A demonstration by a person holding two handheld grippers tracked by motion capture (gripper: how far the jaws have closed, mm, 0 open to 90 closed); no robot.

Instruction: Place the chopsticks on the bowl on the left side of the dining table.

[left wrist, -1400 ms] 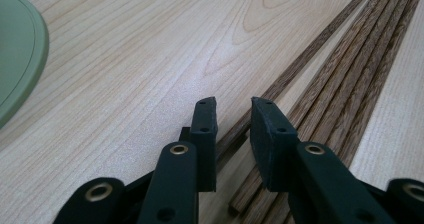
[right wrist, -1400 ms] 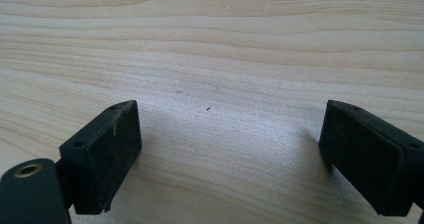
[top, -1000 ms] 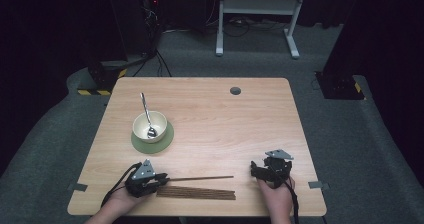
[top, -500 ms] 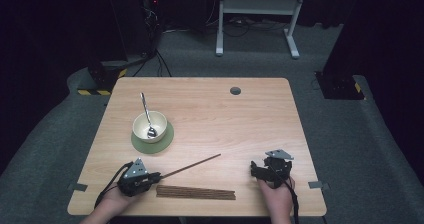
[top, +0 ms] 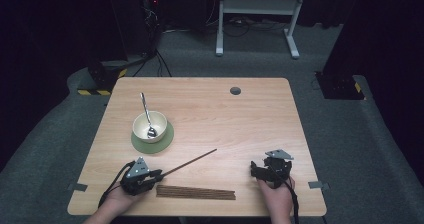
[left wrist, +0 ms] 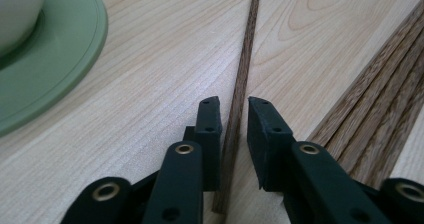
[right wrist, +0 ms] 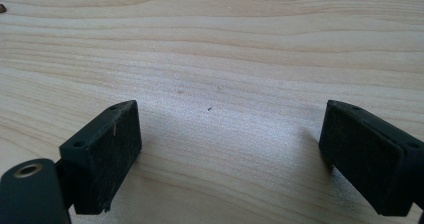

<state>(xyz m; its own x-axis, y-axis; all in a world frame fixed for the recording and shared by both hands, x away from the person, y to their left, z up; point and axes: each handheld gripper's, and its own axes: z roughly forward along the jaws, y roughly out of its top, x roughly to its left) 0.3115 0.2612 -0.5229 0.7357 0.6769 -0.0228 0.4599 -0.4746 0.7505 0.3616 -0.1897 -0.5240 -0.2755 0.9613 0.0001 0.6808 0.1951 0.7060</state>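
My left gripper [top: 158, 174] is at the table's front left, shut on the near end of a single dark wooden chopstick [top: 191, 160], which slants away to the right over the table. In the left gripper view the chopstick [left wrist: 245, 59] runs straight out between the jaws of my left gripper [left wrist: 234, 104]. A row of several more chopsticks [top: 195, 192] lies flat along the front edge, just right of that gripper. My right gripper [top: 256, 170] rests at the front right, open, with bare wood between its pads [right wrist: 107, 154].
A cream bowl [top: 149, 125] with a metal spoon [top: 145, 109] in it stands on a green saucer [top: 165, 140] at mid left. The saucer's rim [left wrist: 55, 59] lies close left of the held chopstick. A round cable hole [top: 235, 90] sits near the far edge.
The left gripper has pulled back to the left with the single chopstick. The stick has swung from lying parallel to the row to slanting away. The right gripper has stayed still.
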